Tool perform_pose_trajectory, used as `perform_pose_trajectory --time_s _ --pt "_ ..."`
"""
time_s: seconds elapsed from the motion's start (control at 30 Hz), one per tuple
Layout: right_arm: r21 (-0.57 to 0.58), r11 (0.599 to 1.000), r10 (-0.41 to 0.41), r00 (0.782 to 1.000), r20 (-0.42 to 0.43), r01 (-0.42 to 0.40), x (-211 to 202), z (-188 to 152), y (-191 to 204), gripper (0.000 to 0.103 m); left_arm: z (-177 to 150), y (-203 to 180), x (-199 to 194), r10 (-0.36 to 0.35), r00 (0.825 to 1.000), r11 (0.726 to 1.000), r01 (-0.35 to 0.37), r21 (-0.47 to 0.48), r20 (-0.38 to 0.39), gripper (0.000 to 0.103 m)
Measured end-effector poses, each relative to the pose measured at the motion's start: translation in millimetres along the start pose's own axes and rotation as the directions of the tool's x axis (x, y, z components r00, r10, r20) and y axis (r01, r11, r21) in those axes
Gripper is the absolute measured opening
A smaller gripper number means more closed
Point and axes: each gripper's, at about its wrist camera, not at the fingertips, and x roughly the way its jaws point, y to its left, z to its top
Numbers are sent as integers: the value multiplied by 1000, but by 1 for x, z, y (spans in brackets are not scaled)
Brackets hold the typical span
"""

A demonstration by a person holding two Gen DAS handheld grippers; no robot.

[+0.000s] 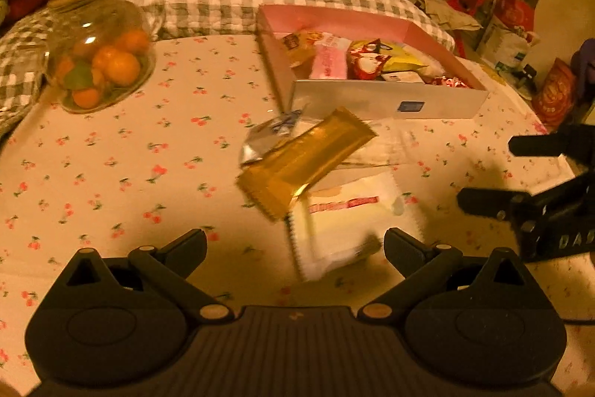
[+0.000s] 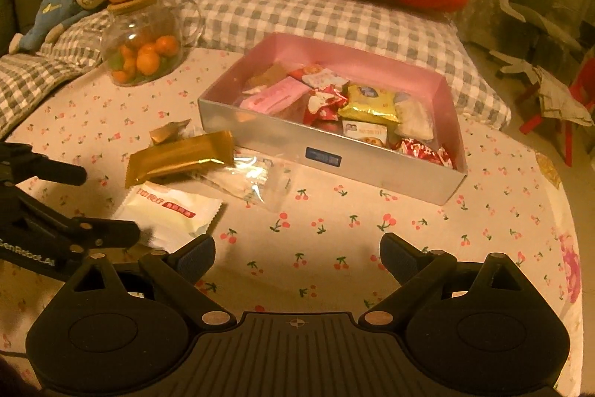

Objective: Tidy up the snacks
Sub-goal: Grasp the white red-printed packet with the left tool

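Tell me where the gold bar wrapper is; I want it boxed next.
The gold bar wrapper lies on the cherry-print tablecloth, just left of the snack box, atop the white packet.

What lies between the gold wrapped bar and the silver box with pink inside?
In the right wrist view, a crumpled clear plastic wrapper lies between the gold bar and the silver box.

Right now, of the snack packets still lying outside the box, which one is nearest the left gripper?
The white packet with the red label, right ahead of the open left gripper. The gold bar and clear wrappers lie farther off, toward the box.
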Motion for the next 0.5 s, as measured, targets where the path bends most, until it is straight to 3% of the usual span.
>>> perform_pose_trajectory --time_s 0.3,0.37,0.5 --pt "17 1000 -10 1000 -15 10 2 -3 -12 97 6 -23 17 24 1000 1000 -24 18 -9 96" --pt "24 1000 -14 1000 -16 15 2 -4 -15 97 6 -26 18 37 999 999 -37 21 -4 88" --pt "47 999 -14 1000 -20 15 2 -5 -21 97 2 -29 20 52 998 996 -53 65 18 84"
